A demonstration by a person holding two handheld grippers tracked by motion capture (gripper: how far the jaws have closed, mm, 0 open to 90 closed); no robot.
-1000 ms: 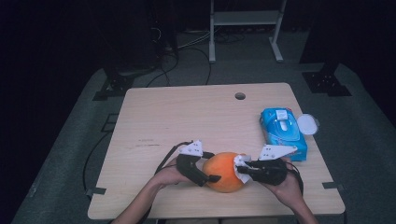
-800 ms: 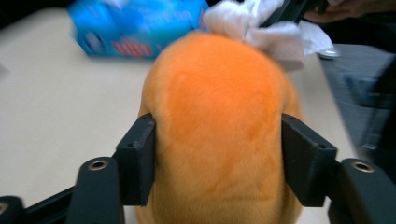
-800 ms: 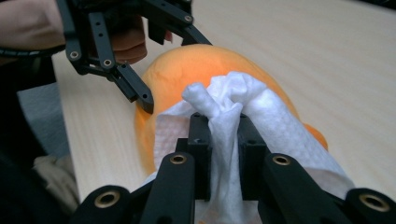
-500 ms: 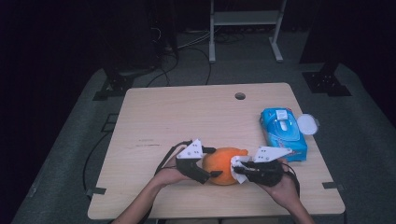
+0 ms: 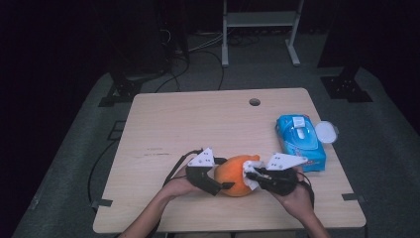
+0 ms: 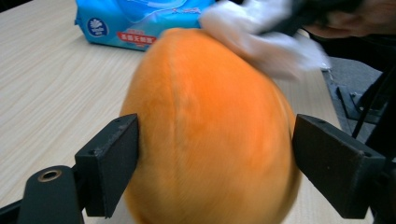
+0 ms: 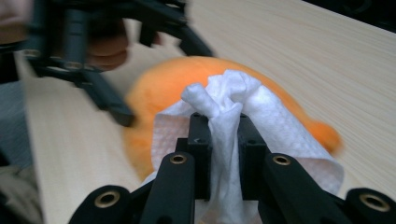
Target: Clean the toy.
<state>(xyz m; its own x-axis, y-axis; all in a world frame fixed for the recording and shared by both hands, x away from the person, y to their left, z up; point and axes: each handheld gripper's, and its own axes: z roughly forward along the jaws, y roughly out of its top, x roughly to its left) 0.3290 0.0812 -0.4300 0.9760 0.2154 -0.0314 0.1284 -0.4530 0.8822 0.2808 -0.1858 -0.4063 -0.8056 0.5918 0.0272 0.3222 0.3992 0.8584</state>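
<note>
1. Orange plush toy [image 5: 236, 174] sits on the counter [image 5: 198, 124] near my edge, and my left claw [image 6: 215, 175] grips it, one pad against each side.
2. My right claw [image 7: 223, 140] is clamped on a bunched white wipe [image 7: 229, 105], which lies draped over the top of the toy for wiping.
3. Risk, as I judge it: the toy is soft and round, so a hard wiping push could squeeze or roll it out of my left claw; the wipe could also drag loose from the pads.
4. A blue wipes pack [image 5: 299, 141] lies just beside my right hand [image 5: 297, 196], with a small clear lid [image 5: 327, 132] beyond it; a wide stroke could knock them.
</note>
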